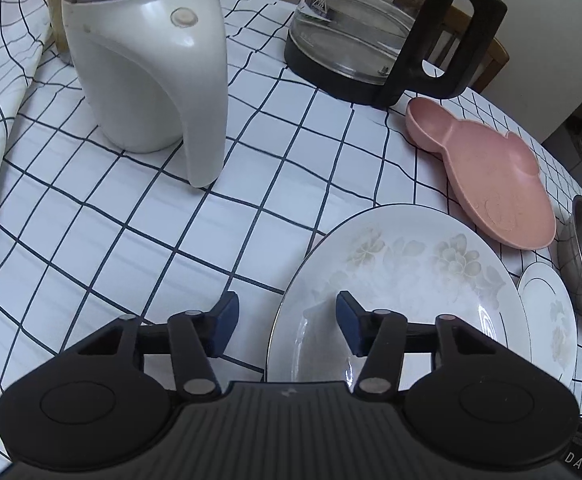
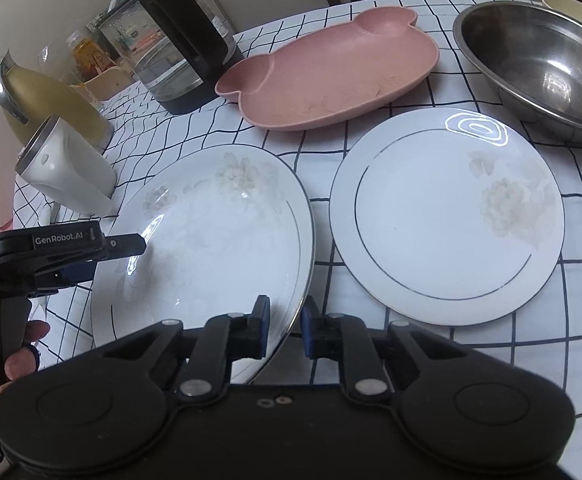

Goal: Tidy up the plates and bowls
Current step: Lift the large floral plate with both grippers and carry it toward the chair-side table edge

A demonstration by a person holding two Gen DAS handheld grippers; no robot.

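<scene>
White porcelain oval plate [image 2: 211, 236], gilt-rimmed, floral: lies on checked tablecloth [image 1: 91, 216]. Its near rim is straddled by the right gripper [image 2: 285, 326], jaws narrowed about the edge; whether the pads press cannot be told. Its opposite rim is straddled by the left gripper [image 1: 287, 322], jaws half open, apart from it. Round plate [image 2: 447, 216] at 3 o'clock, just beside. Pink dish [image 2: 331, 80] at 12. Steel bowl [image 2: 539, 64] at 2. White jug [image 1: 147, 64] and glass carafe [image 1: 363, 28] noted beyond.
</scene>
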